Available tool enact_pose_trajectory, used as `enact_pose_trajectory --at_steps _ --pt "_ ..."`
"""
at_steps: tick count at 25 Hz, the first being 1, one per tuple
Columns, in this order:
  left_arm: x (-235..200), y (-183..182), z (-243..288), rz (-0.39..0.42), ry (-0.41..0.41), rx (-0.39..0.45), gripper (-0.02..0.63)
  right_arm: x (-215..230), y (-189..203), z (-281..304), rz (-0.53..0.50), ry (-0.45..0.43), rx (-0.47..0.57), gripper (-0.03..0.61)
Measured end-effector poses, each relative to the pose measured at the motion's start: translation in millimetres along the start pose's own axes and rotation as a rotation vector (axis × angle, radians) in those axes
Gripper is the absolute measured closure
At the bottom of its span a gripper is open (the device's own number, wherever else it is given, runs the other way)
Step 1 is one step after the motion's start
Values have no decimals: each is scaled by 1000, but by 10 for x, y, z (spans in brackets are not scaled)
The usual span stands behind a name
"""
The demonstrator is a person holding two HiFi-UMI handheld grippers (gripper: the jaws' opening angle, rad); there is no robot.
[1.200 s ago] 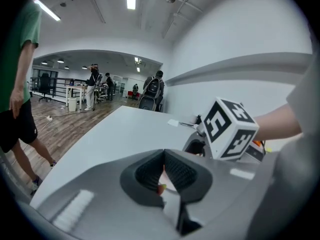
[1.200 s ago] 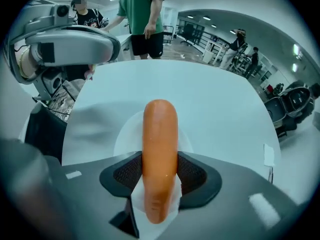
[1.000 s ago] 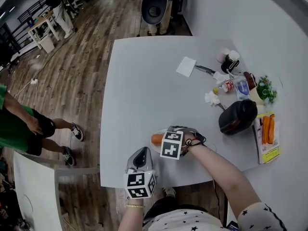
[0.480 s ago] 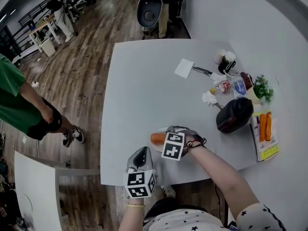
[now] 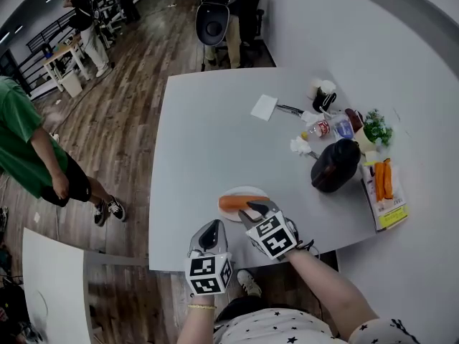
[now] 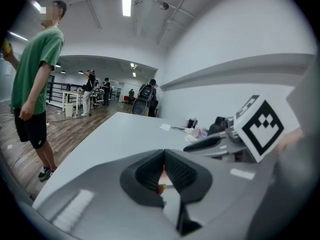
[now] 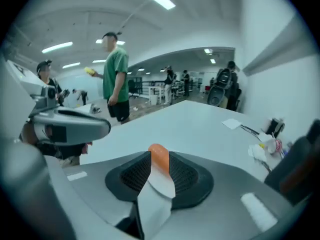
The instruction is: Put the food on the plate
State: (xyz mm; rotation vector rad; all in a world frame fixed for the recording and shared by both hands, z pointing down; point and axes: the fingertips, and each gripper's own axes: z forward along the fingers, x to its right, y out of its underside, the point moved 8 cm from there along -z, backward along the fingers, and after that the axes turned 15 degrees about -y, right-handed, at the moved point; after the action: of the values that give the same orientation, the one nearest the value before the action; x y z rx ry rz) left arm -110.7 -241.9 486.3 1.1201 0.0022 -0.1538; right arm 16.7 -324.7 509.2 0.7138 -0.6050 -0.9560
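An orange sausage-shaped piece of food [image 5: 233, 203] lies on a small white plate [image 5: 247, 191] near the table's front edge. My right gripper [image 5: 255, 208] hovers just behind the plate, its tips pointing at the food. Its jaws are closing and nothing is between them; in the right gripper view the food [image 7: 159, 153] and plate [image 7: 163, 185] show through the narrow gap of the right gripper [image 7: 159, 158]. My left gripper [image 5: 209, 236] hangs at the table edge left of the plate, empty. In its own view the left gripper [image 6: 163, 156] has its pads together.
A black jar [image 5: 336, 165], a pack of carrots [image 5: 384, 185], small bottles [image 5: 321, 128], a green plant [image 5: 373, 126] and a white napkin [image 5: 264, 107] sit along the table's right side. A person in green [image 5: 29, 149] stands on the floor to the left.
My right gripper has drawn back from over the plate towards me, and the food now lies uncovered on the plate. The left gripper has stayed put. The person in green has walked closer.
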Motion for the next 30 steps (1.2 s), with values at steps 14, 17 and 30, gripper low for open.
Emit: enact_pose_trajectory --at_steps 14,17,30 --pt "218 107 -529 40 41 38 606 -618 352 -738 291 116 346 580" --pt "233 121 -601 43 43 44 606 -667 359 -779 284 114 351 580" --pt "205 82 -699 56 37 68 606 -825 352 -834 238 142 336 581"
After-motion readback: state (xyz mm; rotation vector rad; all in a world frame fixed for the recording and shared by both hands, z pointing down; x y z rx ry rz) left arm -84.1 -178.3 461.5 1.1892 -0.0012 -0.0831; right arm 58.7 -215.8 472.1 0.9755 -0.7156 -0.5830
